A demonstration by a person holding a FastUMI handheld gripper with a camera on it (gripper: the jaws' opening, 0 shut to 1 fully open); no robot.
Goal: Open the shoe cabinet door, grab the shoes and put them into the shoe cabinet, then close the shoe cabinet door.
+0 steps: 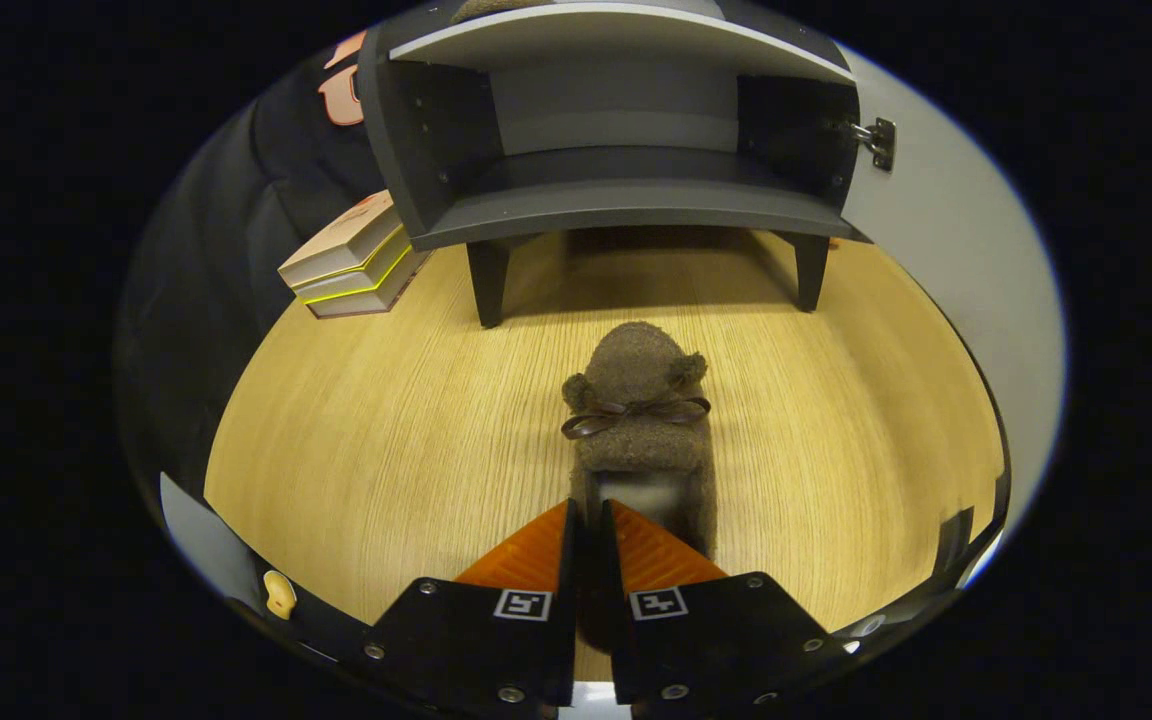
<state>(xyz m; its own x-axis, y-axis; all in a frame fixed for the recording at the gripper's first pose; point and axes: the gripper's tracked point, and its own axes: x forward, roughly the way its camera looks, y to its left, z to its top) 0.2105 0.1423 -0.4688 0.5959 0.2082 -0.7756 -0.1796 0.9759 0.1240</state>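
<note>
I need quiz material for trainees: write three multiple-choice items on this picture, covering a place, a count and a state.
1. Where do the books lie?
A. beside the cabinet's leg
B. inside the cabinet
C. on the slipper

2. How many slippers are on the table?
A. one
B. two
C. three

3. The shoe cabinet door is:
A. shut
B. swung open
C. removed and lying flat

Key: 1 A, the stack sits on the table by the leg. 2 A, a single brown slipper. 3 B, the shelves show. The tongs pinch the slipper's heel.
</note>
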